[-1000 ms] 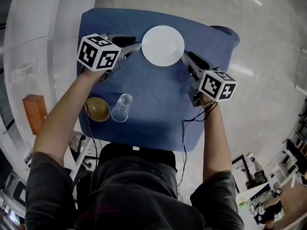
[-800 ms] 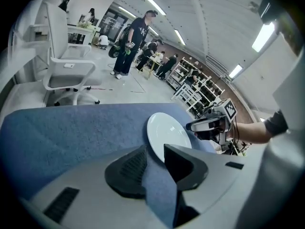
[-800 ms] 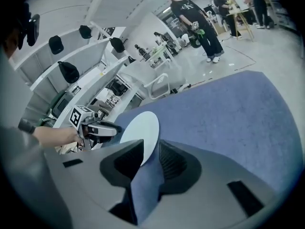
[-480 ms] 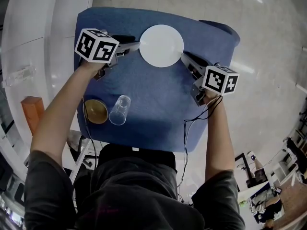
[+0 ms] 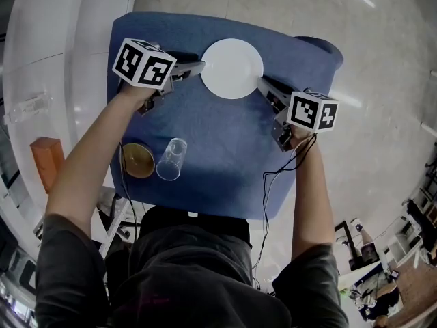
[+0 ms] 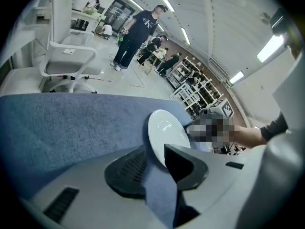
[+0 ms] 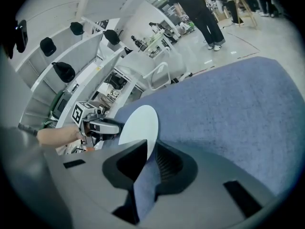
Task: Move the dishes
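– plate [image 5: 232, 68] first: where was it?
– it lay flat on the blue cloth [image 5: 225, 142], white, toward the far edge of the table, right between the two grippers
– how did the left gripper [image 5: 198, 65] stand?
– it was at the plate's left rim. its jaws had just been closing a little, yet they stood apart with the rim between them, and a strip of cloth showed between one pad and the rim, so it had no hold
– and the right gripper [image 5: 261, 83]?
– it was at the opposite rim, on the near right. its jaws had just been closing too, and they looked clamped on the plate's thin edge
– what else was on the cloth?
– a clear glass [image 5: 171, 159] just beside a brown bowl [image 5: 138, 159], both near the front left corner, well apart from the plate
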